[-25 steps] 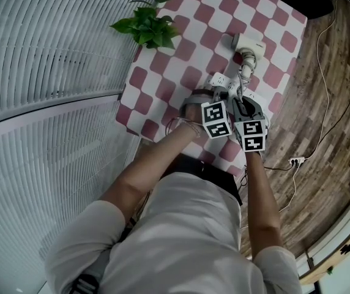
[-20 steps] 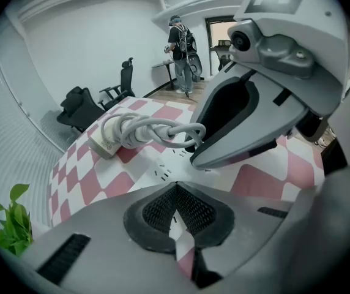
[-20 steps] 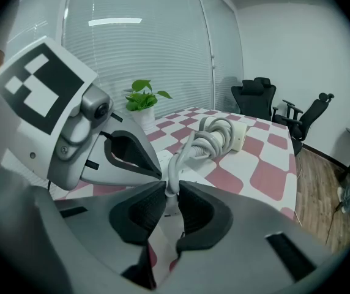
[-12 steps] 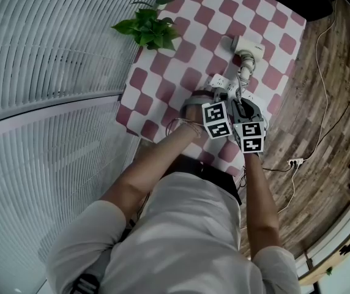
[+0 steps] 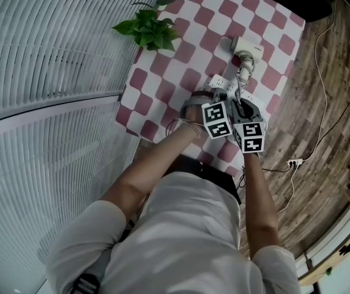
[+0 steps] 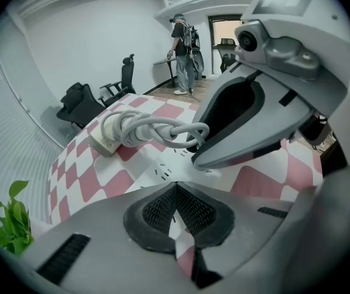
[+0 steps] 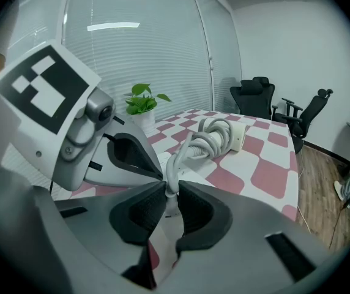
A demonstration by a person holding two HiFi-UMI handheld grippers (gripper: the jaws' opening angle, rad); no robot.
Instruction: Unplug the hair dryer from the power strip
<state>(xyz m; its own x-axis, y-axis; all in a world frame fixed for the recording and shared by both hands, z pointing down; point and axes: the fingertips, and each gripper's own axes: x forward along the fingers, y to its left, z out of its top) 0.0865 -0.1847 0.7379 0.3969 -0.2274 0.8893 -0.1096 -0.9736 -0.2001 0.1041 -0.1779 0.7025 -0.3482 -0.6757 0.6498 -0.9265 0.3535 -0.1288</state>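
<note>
We found the hair dryer (image 5: 247, 44) lying toward the far end of the checkered desk (image 5: 190, 32), its white cord (image 7: 193, 146) coiled and running back to the power strip (image 6: 163, 167) just ahead of both claws. The right claw (image 7: 172, 188) was closed on the plug end of that cord, pads pressing it from both sides. The left claw (image 6: 176, 185) was closed tip to tip, holding nothing, just beside the right one at the strip. A leafy plant (image 5: 147, 29) stood at the desk's left edge.
</note>
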